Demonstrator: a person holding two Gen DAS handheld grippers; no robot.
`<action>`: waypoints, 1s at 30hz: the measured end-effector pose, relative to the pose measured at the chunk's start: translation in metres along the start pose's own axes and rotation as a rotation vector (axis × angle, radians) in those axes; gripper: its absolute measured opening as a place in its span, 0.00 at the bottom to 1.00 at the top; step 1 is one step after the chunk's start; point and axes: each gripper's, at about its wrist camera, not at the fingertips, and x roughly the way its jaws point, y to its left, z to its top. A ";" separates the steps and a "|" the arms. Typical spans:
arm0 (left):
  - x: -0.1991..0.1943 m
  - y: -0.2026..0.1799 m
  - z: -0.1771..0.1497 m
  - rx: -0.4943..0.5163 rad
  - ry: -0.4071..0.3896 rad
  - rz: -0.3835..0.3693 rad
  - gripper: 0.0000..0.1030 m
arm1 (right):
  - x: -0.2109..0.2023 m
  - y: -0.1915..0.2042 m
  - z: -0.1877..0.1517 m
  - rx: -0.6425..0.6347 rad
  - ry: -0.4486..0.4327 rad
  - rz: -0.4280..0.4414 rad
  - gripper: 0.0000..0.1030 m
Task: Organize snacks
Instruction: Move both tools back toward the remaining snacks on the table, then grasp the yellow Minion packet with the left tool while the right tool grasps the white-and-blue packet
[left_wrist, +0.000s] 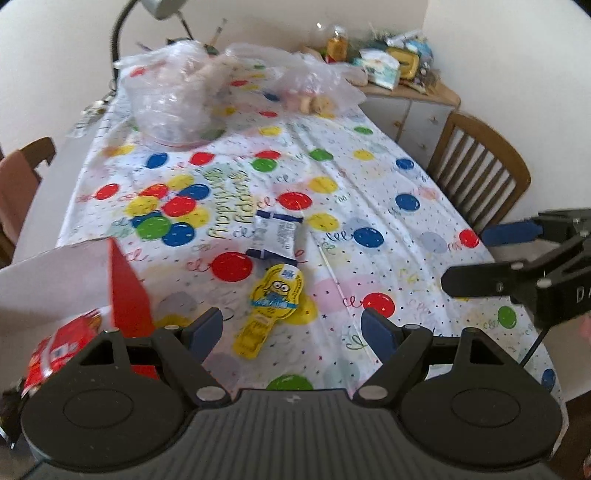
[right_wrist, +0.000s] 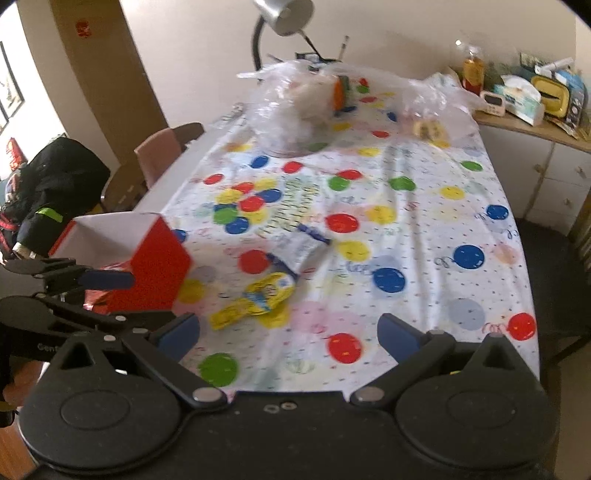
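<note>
Landmark: the red box stood open at the near left of the surface, which wore a balloon-print birthday cloth; every place below is told from this box.
Yellow snack: a yellow cartoon-printed packet lay flat on the cloth just right of the red box, apart from it; in the right wrist view the same packet lay beside the box's front corner.
White snack: a white and blue packet lay right of the box and a little farther back, its near end almost touching the yellow packet.
Red snack: a red wrapper sat at the near side of the box, partly hidden by the left gripper; whether it lay inside the box I could not tell.
Left gripper: the left gripper hung over the cloth right of the box, fingers released and spread wide, nothing between them.
Right gripper: the right gripper hung farther right of the box, fingers likewise released and empty.
Far end: clear plastic bags sat well behind the box; a wooden chair stood across the surface from it.
</note>
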 end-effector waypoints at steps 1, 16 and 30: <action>0.006 -0.001 0.002 0.006 0.012 -0.002 0.80 | 0.004 -0.007 0.002 0.006 0.007 -0.001 1.00; 0.115 0.011 0.023 0.006 0.190 0.006 0.79 | 0.066 -0.060 0.015 0.116 0.098 -0.024 1.00; 0.145 0.018 0.023 0.007 0.220 -0.001 0.54 | 0.094 -0.073 0.021 0.132 0.145 -0.038 1.00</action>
